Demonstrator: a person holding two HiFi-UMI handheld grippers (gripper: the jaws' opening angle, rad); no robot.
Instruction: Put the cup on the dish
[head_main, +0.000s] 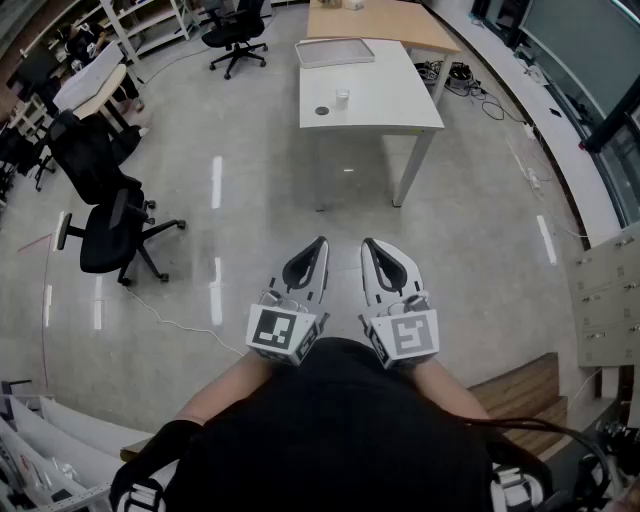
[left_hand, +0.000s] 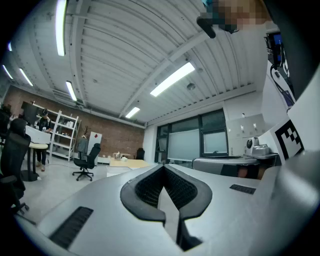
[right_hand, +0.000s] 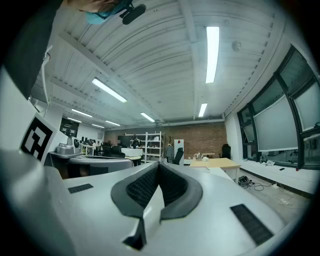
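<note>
In the head view a small clear cup (head_main: 342, 97) stands on the white table (head_main: 385, 100) far ahead. A small dark round dish (head_main: 322, 110) lies just left of the cup and apart from it. My left gripper (head_main: 321, 241) and right gripper (head_main: 366, 243) are held side by side close to my body, pointing level toward that table and well short of it. Both are shut with nothing between the jaws. In the left gripper view the left gripper (left_hand: 162, 168) has its tips together, as does the right gripper (right_hand: 159, 164) in its own view. Neither gripper view shows the cup clearly.
A grey tray (head_main: 335, 52) lies at the white table's far end, with a wooden table (head_main: 380, 22) behind it. Black office chairs (head_main: 105, 235) stand at the left, and another chair (head_main: 236, 35) farther back. Cables (head_main: 470, 85) lie on the floor right of the tables.
</note>
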